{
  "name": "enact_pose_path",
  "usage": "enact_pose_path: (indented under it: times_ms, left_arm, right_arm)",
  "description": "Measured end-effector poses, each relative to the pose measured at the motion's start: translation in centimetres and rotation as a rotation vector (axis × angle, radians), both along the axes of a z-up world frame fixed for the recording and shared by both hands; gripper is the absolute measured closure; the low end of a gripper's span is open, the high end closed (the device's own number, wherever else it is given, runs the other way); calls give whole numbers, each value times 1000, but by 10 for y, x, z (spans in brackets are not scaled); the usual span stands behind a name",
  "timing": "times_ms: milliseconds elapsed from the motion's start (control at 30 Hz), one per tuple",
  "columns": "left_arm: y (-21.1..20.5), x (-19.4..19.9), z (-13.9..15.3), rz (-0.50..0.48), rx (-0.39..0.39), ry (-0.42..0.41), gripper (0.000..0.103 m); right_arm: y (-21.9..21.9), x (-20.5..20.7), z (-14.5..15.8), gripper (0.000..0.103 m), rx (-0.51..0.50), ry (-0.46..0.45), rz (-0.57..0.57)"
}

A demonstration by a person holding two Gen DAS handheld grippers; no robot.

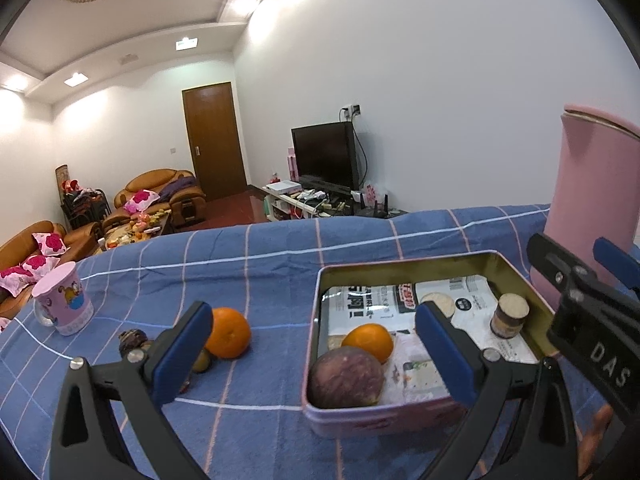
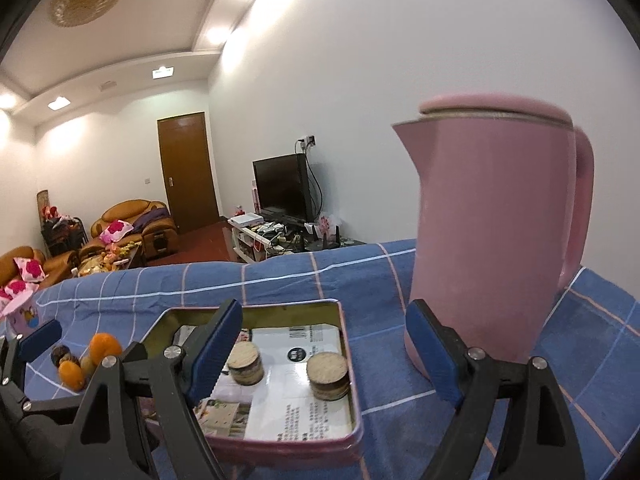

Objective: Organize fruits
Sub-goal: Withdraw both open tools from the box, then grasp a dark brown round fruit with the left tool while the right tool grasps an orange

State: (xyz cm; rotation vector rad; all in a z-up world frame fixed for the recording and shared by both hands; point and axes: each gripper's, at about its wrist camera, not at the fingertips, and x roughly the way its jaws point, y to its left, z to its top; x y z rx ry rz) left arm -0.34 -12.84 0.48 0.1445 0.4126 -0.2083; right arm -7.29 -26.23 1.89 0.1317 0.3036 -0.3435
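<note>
The worktop (image 1: 280,256) is covered with a blue cloth crossed by thin white and pink lines, slightly wrinkled. On it sits a shallow rectangular metal tin (image 1: 516,280) with rounded corners, a pink outer wall and a gold inner wall; printed paper lines its floor.

Inside the tin lie 1 round orange (image 1: 370,340) with dimpled skin and 1 dull purple fruit (image 1: 346,376), touching each other at the near left corner. 2 short stacks of round biscuits (image 2: 327,374) stand further back on the paper.

Outside the tin, to its left, a second orange (image 1: 229,332) rests on the cloth beside several small dark fruits (image 1: 133,340).

The left gripper (image 1: 316,352) has black arms with blue pads. Its jaws stand apart with nothing between the pads. The purple fruit and the orange in the tin lie in the gap between them, lower down and nearer the right pad.

The right gripper (image 2: 324,352) is of the same build. Its jaws stand wide apart and empty, over the right half of the tin.

A tall smooth pink jug (image 2: 492,240) with lid and handle stands just right of the tin. A pink printed mug (image 1: 64,300) stands at the far left.
</note>
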Motion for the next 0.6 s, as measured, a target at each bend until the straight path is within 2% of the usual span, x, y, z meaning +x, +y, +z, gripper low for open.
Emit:
enact_pose_path:
  times_ms: [600]
  left_arm:
    - [61,6,-2,49,-5,41,0]
  right_arm:
    - [46,2,-4,18,15,29,57]
